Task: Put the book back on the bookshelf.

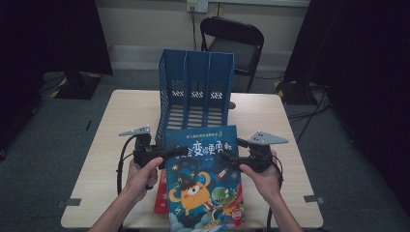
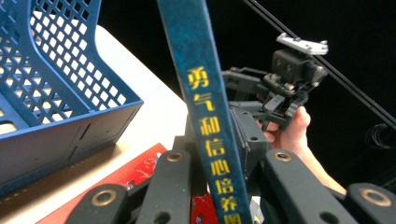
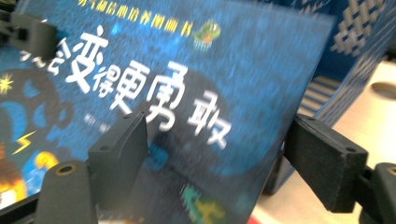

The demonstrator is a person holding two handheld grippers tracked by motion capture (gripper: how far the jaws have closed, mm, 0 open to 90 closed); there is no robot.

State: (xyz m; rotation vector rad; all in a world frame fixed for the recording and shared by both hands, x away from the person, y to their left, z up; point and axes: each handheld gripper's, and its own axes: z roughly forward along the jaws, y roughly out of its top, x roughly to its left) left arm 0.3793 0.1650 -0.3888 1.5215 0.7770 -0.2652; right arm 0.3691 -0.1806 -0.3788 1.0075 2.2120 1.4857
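High view: a person stands at the near edge of a pale table (image 1: 111,125), one gripper in each hand. Between the hands, a blue picture book (image 1: 205,179) with a cartoon monster on its cover, lifted and tilted toward the camera, its top edge close to the front of a blue three-slot file rack (image 1: 196,89) that stands mid-table.

Left gripper (image 1: 162,153): at the book's left edge, near the top. In the left gripper view the book's spine (image 2: 205,112), yellow lettering down it, runs up between the two black jaws; the jaws sit tight against it on either side. Closed on the book.

Right gripper (image 1: 232,157): at the book's right edge, level with the left one. In the right gripper view, one jaw lies over the front cover (image 3: 154,84); the other stands wide off past the book's edge, clear of it. Jaws apart, not pinching the book.

A red book (image 1: 160,198) lies flat on the table under the blue one, partly covered, showing at its lower left. In the left gripper view its red cover (image 2: 140,170) sits just below the rack's corner (image 2: 70,116).

Behind the table: a black folding chair (image 1: 234,41) on the grey floor.
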